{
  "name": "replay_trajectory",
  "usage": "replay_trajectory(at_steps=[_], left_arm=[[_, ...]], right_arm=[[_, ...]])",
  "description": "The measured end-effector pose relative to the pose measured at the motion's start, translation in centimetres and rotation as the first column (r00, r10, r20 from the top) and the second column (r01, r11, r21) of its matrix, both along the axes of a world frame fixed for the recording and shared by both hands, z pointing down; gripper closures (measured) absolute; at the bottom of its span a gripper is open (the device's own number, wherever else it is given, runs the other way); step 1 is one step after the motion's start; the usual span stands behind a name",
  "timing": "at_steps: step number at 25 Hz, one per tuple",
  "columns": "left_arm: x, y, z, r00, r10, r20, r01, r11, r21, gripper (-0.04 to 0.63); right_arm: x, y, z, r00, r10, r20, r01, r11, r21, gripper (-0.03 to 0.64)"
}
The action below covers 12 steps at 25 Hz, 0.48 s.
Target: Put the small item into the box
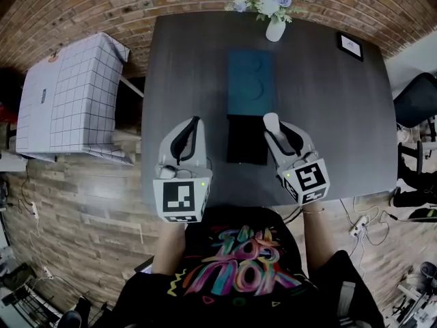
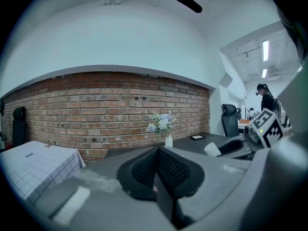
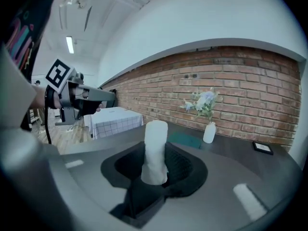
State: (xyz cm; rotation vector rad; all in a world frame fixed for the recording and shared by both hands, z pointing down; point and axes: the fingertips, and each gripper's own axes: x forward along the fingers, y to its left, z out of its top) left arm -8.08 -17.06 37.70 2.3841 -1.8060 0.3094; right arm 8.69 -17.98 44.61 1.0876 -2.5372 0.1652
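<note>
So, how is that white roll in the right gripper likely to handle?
The white roll looks soft: its sides are uneven where the right gripper pinches it, so it probably squashes. It seems light, standing up unsupported above the jaws. Being cylindrical, it may roll if set on the table.

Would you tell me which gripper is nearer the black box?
Right. The right gripper, holding the white item, sits at the black box's right edge; the left gripper is farther off its left side.

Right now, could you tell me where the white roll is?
In the head view, the white roll is clamped in the right gripper, just by the black box's right edge.
</note>
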Motion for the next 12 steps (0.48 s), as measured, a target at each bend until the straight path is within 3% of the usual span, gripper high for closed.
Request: replay_trajectory(at_steps=[12], left_arm=[[0.1, 0.3, 1.6, 1.000, 0.015, 0.010, -0.015, 1.000, -0.027, 0.594]], right_arm=[[-3.6, 0.9, 6.4, 0.990, -0.127, -0.063, 0.119, 0.986, -0.119, 0.485]])
